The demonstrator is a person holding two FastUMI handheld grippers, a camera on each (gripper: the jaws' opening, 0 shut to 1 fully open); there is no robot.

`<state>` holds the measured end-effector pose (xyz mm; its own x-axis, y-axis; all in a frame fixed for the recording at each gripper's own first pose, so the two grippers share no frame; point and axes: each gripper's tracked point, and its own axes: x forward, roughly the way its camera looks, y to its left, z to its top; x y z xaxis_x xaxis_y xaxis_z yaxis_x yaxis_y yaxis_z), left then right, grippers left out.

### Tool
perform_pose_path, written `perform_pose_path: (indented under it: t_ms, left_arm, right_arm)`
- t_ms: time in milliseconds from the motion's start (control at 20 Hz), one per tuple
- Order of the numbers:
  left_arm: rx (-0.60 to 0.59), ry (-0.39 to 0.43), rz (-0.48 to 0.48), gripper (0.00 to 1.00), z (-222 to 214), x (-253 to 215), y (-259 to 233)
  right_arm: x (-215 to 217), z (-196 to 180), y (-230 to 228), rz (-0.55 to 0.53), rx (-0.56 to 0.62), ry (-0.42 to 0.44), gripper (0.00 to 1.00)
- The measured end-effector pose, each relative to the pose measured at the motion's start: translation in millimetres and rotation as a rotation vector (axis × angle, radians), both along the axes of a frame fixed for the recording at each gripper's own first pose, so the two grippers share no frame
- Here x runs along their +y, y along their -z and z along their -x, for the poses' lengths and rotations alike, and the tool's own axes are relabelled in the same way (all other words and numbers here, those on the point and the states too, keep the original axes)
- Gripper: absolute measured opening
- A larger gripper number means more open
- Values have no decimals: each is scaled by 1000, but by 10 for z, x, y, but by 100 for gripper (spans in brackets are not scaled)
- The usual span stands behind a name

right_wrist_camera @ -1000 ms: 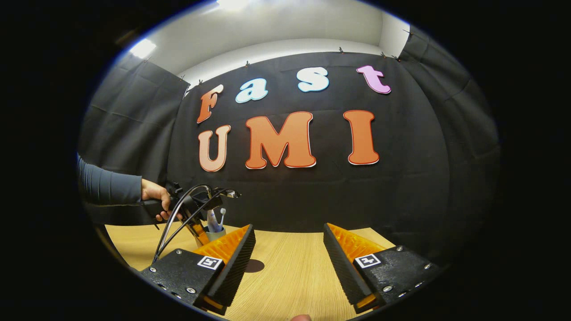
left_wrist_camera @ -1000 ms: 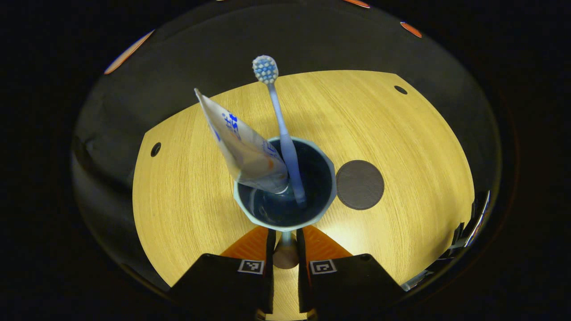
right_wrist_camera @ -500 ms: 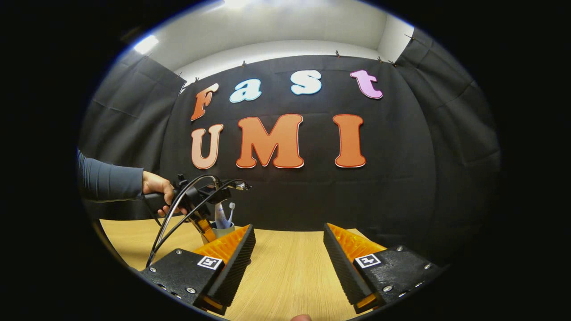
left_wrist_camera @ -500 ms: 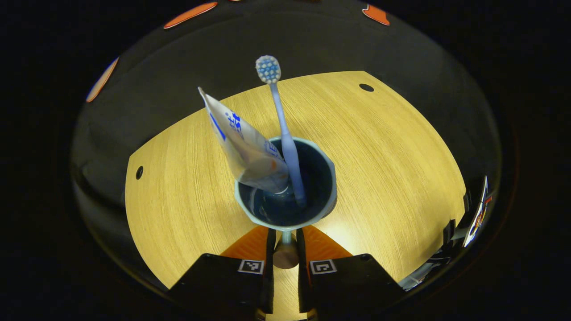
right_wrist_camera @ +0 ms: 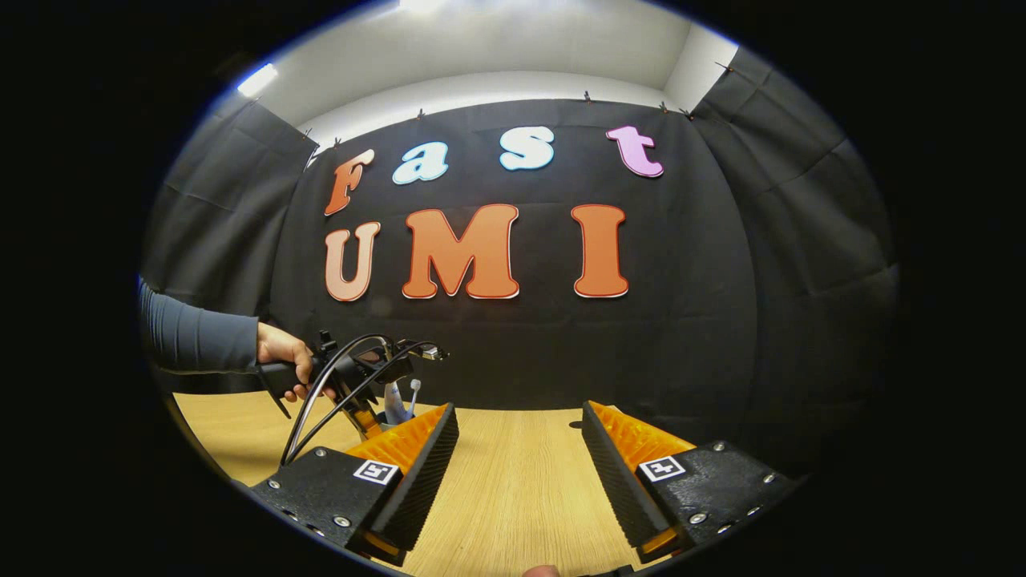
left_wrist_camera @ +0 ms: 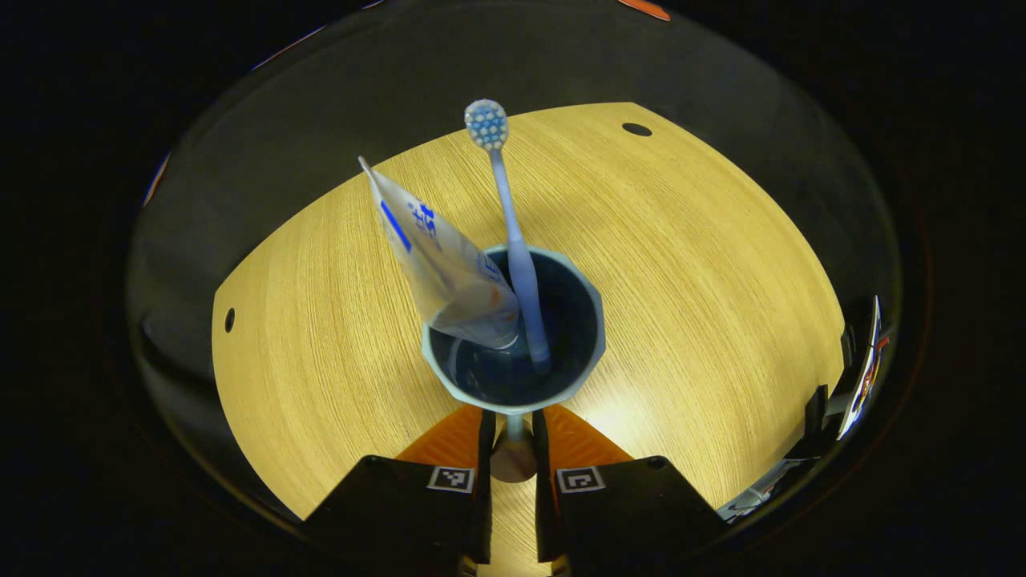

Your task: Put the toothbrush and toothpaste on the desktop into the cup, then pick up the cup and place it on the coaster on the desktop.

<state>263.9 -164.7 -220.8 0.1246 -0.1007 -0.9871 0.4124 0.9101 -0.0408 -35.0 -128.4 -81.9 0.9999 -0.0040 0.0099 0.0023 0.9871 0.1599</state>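
Currently the left claw (left_wrist_camera: 510, 437) is clamped on the near rim of the cup (left_wrist_camera: 513, 332), carried above the worktop (left_wrist_camera: 681, 264); toothbrush (left_wrist_camera: 513, 240) and toothpaste (left_wrist_camera: 441, 256) lean inside. The right claw (right_wrist_camera: 519, 449) hangs apart. A tilt could spill them.

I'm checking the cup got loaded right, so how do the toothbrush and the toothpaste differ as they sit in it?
The toothbrush is a thin stick with a small round bristle head on top; the toothpaste is a broad, flat tube with its crimped end up. The toothbrush stands nearly upright; the toothpaste leans well to the side. Both sit bottom-down in the cup.
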Motion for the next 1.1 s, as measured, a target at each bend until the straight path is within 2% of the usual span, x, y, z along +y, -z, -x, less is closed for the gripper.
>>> perform_pose_path:
  t_ms: [50, 150, 200, 350, 450, 550, 600, 800, 850, 950, 1100]
  left_arm:
    - [5, -6, 2, 23, 6, 0, 17]
    - [2, -12, 8, 25, -1, 44, -12]
    - [8, -7, -3, 23, 1, 100, -30]
    - [9, 15, -11, 25, 4, -8, -54]
    - [-7, 28, -4, 37, -4, 62, -95]
    - [-47, 30, -11, 44, -68, 146, -142]
    - [-77, 35, -7, 54, -123, 186, -169]
    - [-211, 49, 4, 80, -244, 278, -331]
    - [-256, 48, 7, 81, -295, 291, -387]
    - [-358, 25, 22, 93, -392, 368, -479]
    - [-529, -32, 56, 95, -469, 451, -724]
  right_arm:
    - [-2, -1, 5, 0, 2, 1, 94]
    - [-5, -9, 42, -5, 8, -2, 94]
    - [23, -13, 66, -5, 17, -4, 94]
    - [41, -36, 102, 1, 28, -6, 94]
    - [58, -31, 95, 1, 28, -10, 94]
    - [69, -33, 98, 0, 31, -12, 94]
    - [81, -50, 89, 0, 30, -12, 94]
    - [141, -56, 29, 1, 24, -19, 94]
    - [152, -61, 14, 3, 24, -12, 94]
    - [172, -120, -58, -1, 14, 7, 94]
    - [164, -161, -139, -16, 2, 41, 94]
